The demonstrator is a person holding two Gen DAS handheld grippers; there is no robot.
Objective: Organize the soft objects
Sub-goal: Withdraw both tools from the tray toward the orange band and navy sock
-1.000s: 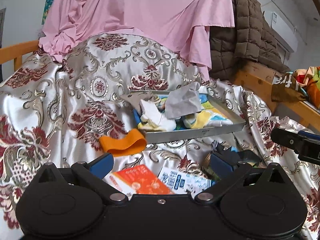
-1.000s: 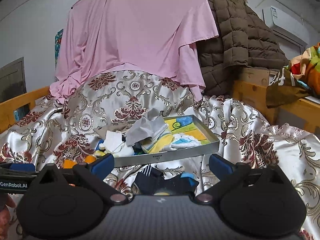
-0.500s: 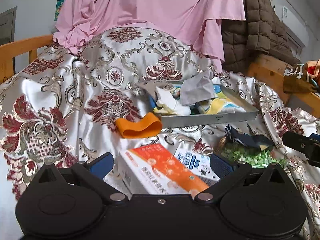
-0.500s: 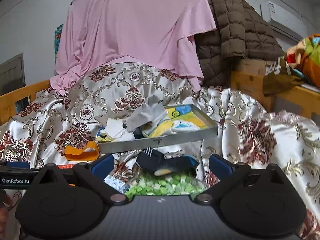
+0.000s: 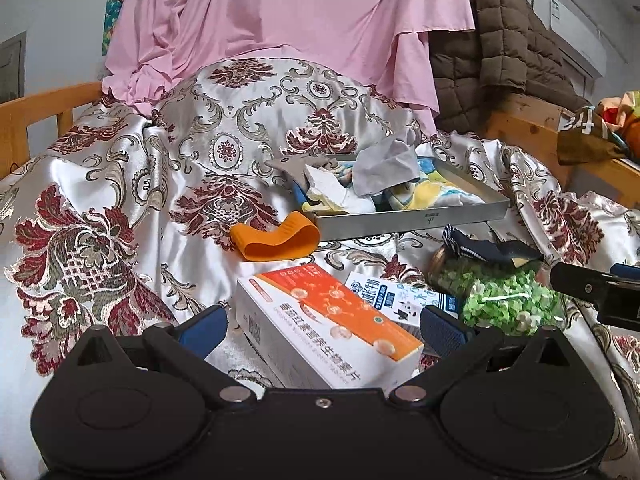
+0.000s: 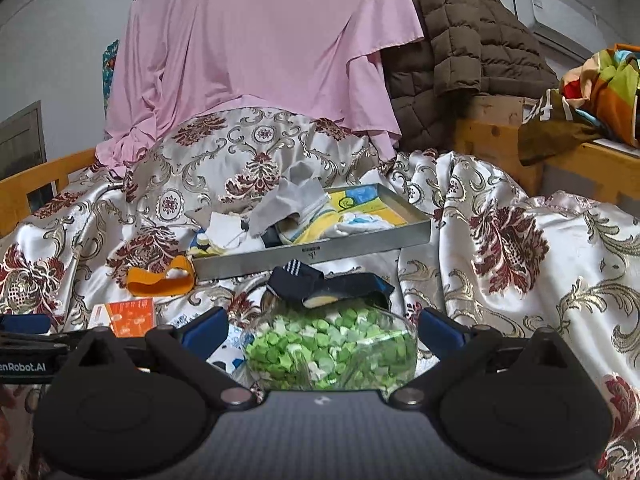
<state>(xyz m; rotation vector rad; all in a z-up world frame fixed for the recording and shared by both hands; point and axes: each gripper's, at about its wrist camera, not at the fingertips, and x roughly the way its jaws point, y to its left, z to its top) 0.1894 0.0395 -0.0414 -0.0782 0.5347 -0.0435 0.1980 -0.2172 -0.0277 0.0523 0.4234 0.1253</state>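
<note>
A grey metal tray [image 5: 404,222] [image 6: 320,254] on the brocade bedspread holds several soft pieces: a grey cloth [image 5: 384,170], white socks [image 5: 334,196] and yellow fabric [image 6: 316,226]. An orange band [image 5: 276,238] [image 6: 160,280] lies just left of the tray. A navy sock [image 5: 492,250] [image 6: 328,284] is draped over a clear jar of green bits [image 5: 500,296] [image 6: 332,348]. My left gripper [image 5: 324,328] is open above an orange-and-white box [image 5: 324,320]. My right gripper [image 6: 322,330] is open, low over the jar.
A blue-and-white carton [image 5: 396,296] lies between box and jar. A pink sheet [image 5: 288,12] and a brown quilted jacket [image 6: 460,52] hang behind. Wooden bed rails [image 5: 44,108] [image 6: 496,136] flank the bedspread. Colourful bedding [image 6: 600,88] sits at the right.
Both grippers have drawn back and up from the tray, so the box, the carton and the jar of green bits have come into view below. Both stay open.
</note>
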